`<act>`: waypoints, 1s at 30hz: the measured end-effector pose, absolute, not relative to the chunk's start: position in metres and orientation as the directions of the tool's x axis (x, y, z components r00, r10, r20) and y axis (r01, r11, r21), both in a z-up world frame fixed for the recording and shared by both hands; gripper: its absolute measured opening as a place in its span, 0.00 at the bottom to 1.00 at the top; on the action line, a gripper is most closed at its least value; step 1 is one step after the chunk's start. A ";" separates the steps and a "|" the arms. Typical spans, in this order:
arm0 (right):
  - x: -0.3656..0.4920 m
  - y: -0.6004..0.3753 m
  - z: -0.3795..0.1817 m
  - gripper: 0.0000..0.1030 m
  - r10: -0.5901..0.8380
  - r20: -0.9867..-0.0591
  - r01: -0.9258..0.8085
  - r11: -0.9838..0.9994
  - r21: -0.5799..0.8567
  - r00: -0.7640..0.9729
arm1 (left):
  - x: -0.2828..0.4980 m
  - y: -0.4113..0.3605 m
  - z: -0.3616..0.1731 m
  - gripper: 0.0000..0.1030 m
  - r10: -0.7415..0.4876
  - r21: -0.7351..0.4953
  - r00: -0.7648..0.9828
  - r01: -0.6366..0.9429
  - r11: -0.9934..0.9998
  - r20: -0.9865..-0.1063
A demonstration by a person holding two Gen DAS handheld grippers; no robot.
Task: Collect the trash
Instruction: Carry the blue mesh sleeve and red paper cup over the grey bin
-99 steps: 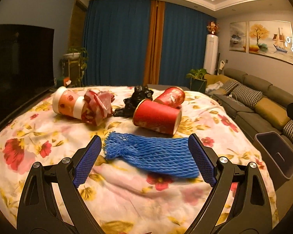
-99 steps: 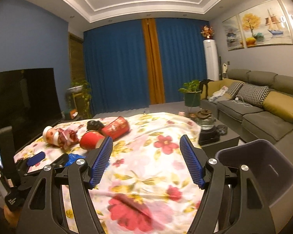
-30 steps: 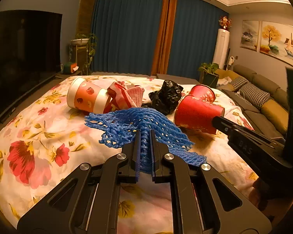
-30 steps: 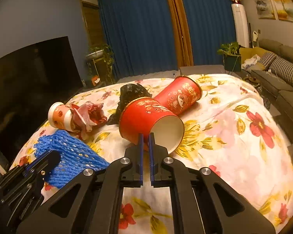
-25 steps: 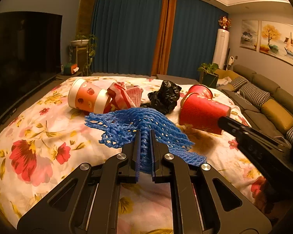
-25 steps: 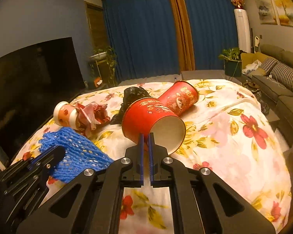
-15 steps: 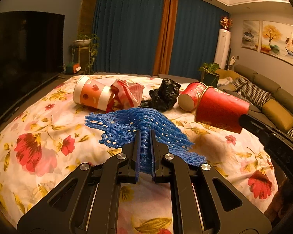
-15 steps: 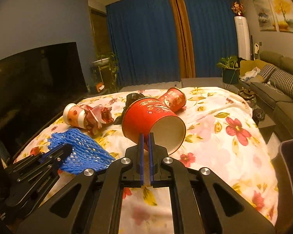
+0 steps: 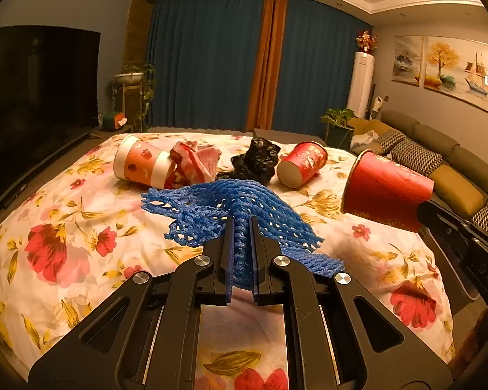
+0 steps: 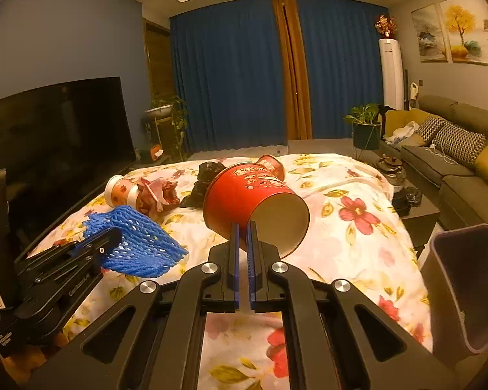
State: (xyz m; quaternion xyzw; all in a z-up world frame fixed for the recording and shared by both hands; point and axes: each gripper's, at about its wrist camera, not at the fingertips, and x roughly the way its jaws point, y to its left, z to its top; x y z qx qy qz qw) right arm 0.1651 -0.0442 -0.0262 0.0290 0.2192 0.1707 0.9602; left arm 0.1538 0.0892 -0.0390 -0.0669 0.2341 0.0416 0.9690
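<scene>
Floral cloth [image 9: 65, 227], pale with red and yellow blooms, covered the wide surface under warm evening light. Closest to the lens on the left wrist view, the left gripper [image 9: 242, 227] had its jaws pressed tight on a blue foam net [image 9: 231, 204], pinching it mid-fold so the mesh fanned out to both sides above the cloth. Over on the right wrist view, the right gripper [image 10: 243, 230] had its jaws squeezed together on the rim wall of a red paper cup [image 10: 244, 195], which hung tilted off the cloth with its white mouth turned toward the camera and to the right. That same cup [image 9: 386, 188] showed at the right of the left view, clear of the cloth. Just to the right of the surface, low down, sat a dark bin [image 10: 464, 279], its mouth open.

Further back on the cloth lay 4 more bits of trash: an orange-and-white cup [image 9: 140, 165] on its side, crumpled red-and-white wrapper [image 9: 195, 162] touching it, a black crumpled bag [image 9: 256, 162], and a second red cup [image 9: 302, 169] on its side. Beyond them hung blue curtains [image 9: 211, 58] with an orange strip between, a dark TV screen [image 9: 39, 81] on the left and a sofa [image 10: 455, 156] along the right wall.
</scene>
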 end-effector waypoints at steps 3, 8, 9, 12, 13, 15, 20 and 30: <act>0.159 -0.049 -0.025 0.05 0.334 -0.406 -0.308 0.943 0.131 0.851 | 0.152 0.086 -0.037 0.08 0.045 -0.109 0.889 -0.106 0.988 -0.455; 0.153 -0.057 -0.025 0.05 0.330 -0.401 -0.302 0.944 0.134 0.855 | 0.150 0.080 -0.035 0.08 0.045 -0.099 0.891 -0.101 0.990 -0.453; 0.152 -0.058 -0.025 0.05 0.329 -0.398 -0.301 0.944 0.133 0.856 | 0.149 0.079 -0.035 0.08 0.046 -0.097 0.891 -0.100 0.990 -0.451; 0.151 -0.062 -0.023 0.05 0.331 -0.394 -0.302 0.944 0.136 0.858 | 0.146 0.076 -0.032 0.08 0.048 -0.093 0.894 -0.099 0.991 -0.446; 0.149 -0.063 -0.022 0.05 0.332 -0.392 -0.303 0.943 0.135 0.858 | 0.145 0.074 -0.031 0.08 0.049 -0.091 0.895 -0.100 0.991 -0.444; 0.148 -0.066 -0.022 0.05 0.333 -0.388 -0.303 0.943 0.138 0.859 | 0.144 0.073 -0.030 0.08 0.050 -0.089 0.896 -0.099 0.991 -0.441; 0.144 -0.073 -0.021 0.05 0.328 -0.382 -0.299 0.945 0.136 0.864 | 0.144 0.067 -0.028 0.08 0.041 -0.087 0.899 -0.088 0.992 -0.437; 0.135 -0.092 -0.013 0.05 0.314 -0.354 -0.284 0.949 0.137 0.881 | 0.143 0.044 -0.017 0.08 0.003 -0.079 0.909 -0.040 0.996 -0.416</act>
